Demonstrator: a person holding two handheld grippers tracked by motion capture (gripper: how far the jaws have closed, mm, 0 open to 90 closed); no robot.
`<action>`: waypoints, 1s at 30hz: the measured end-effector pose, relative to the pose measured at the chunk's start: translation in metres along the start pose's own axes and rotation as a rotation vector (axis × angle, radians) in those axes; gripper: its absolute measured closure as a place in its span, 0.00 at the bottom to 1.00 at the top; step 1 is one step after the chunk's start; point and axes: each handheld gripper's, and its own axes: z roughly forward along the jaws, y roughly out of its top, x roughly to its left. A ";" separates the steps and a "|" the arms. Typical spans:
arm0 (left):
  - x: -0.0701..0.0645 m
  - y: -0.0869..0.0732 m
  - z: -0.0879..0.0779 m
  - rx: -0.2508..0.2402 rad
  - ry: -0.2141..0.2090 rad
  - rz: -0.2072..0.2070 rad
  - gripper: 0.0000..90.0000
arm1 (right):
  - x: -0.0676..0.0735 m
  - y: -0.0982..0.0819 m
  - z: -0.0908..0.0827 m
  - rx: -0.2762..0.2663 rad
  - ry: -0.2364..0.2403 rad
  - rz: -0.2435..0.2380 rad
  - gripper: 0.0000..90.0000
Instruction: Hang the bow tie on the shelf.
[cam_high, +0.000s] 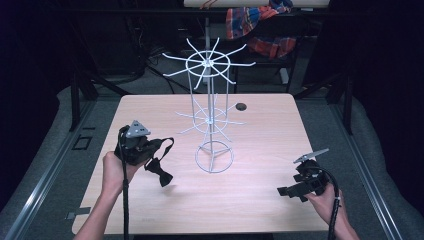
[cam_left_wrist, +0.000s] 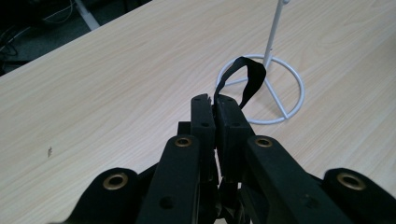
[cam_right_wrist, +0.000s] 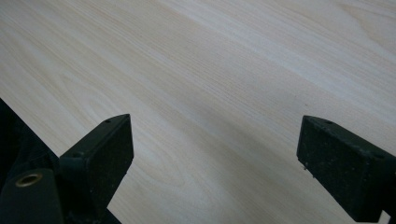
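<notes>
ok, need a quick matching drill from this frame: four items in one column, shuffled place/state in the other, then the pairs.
Column 1
1. left gripper
2. right gripper
3. black bow tie
4. white wire rack

Column 2
A. stands upright on its ring base near the table's middle
B. open, nothing between the jaws, over bare table
C. hangs in the air by its strap, off the tabletop
D. shut on a black strap

Pairs: 1-D, 2-B, 3-C, 4-A
</notes>
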 end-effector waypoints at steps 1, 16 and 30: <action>0.000 0.001 0.000 -0.003 -0.005 0.000 0.97 | 0.000 0.000 0.000 -0.004 0.005 0.003 0.12; -0.010 0.013 -0.007 -0.039 -0.039 0.038 0.97 | -0.001 -0.001 0.000 -0.006 0.010 0.003 0.10; -0.015 0.023 -0.012 -0.081 -0.039 0.052 0.97 | -0.001 0.000 0.001 0.001 0.010 0.005 0.11</action>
